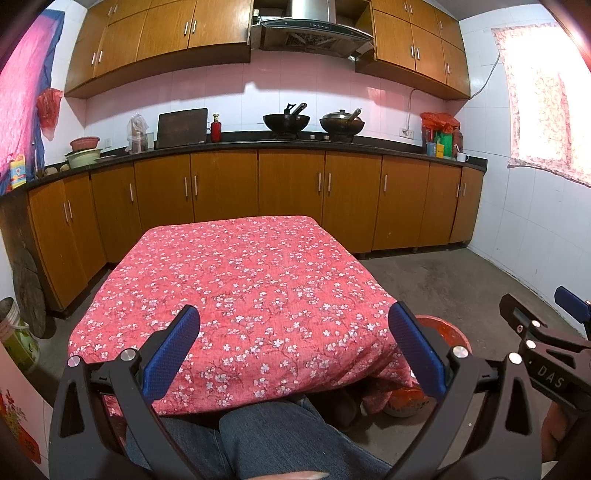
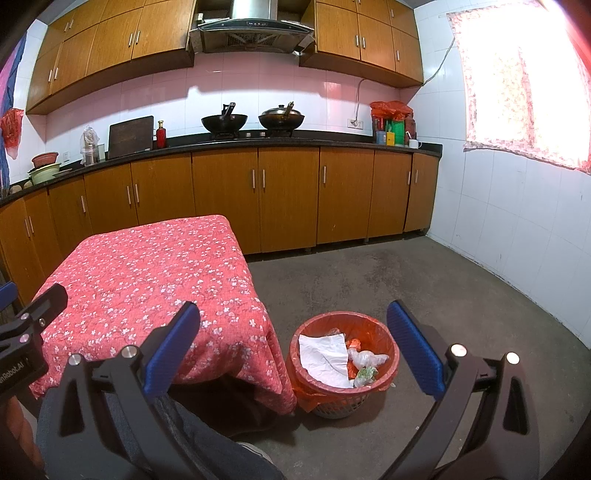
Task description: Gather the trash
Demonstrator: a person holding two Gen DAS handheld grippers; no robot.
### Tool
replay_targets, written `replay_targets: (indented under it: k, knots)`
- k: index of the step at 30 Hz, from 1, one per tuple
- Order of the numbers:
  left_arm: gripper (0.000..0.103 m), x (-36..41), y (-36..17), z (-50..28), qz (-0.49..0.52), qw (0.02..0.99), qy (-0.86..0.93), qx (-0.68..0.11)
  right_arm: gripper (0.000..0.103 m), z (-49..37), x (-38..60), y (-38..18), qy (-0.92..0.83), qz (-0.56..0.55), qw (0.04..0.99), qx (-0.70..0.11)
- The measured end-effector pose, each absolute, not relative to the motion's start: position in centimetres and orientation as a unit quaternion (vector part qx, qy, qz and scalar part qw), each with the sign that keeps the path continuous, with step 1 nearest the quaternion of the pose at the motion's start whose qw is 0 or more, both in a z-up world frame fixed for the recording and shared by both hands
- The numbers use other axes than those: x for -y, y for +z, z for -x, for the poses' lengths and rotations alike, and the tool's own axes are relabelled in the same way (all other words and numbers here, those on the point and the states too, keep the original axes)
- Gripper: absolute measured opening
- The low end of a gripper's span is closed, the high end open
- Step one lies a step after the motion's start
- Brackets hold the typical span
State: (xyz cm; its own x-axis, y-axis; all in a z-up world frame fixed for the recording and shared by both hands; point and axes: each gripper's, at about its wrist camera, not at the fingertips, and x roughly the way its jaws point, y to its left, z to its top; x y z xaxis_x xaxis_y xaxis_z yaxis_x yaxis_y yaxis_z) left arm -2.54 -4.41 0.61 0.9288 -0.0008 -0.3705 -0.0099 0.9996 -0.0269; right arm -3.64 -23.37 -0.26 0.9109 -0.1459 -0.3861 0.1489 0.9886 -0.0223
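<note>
Currently I see both tongs, left tongs (image 1: 295, 347) and right tongs (image 2: 293, 347), spread apart and gripping nothing; bin (image 2: 343, 363) beside the table (image 2: 147, 273) holds paper (image 2: 325, 356).

A table (image 2: 147, 273) draped in a red floral cloth (image 1: 236, 288) fills the lower centre of the left wrist view. On the grey concrete floor (image 2: 424, 288), just beside the table's corner, stands a wastebasket (image 2: 343, 398) (lined with a red bag).

Home kitchen, wooden cabinets (image 2: 225, 199), range hood (image 2: 253, 27), woks (image 2: 224, 123) on stove
</note>
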Motion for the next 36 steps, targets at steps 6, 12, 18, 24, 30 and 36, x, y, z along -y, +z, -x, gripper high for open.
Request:
replay_targets:
  k: [6, 12, 18, 24, 30, 36]
  knots:
    - [0.101, 4.40, 0.66, 2.52, 0.014, 0.982, 0.002, -0.189, 0.099, 3.89, 23.05, -0.57, -0.076, -0.004, 0.977, -0.198]
    - [0.101, 4.46, 0.68, 2.54, 0.014, 0.982, 0.003, -0.189, 0.099, 3.88, 23.07, -0.53, -0.076, -0.004, 0.977, -0.198]
    - [0.101, 4.47, 0.72, 2.54, 0.014, 0.982, 0.002, -0.189, 0.099, 3.91, 23.06, -0.58, -0.076, -0.004, 0.977, -0.198]
    - [0.101, 4.49, 0.60, 2.65, 0.014, 0.982, 0.001, -0.190, 0.099, 3.91, 23.07, -0.59, -0.076, -0.004, 0.977, -0.199]
    - [0.101, 4.52, 0.63, 2.75, 0.014, 0.982, 0.002, -0.189, 0.099, 3.93, 23.07, -0.56, -0.075, -0.004, 0.977, -0.199]
    - [0.101, 4.46, 0.63, 2.68, 0.014, 0.982, 0.001, -0.190, 0.099, 3.94, 22.98, -0.71, -0.075, -0.004, 0.977, -0.200]
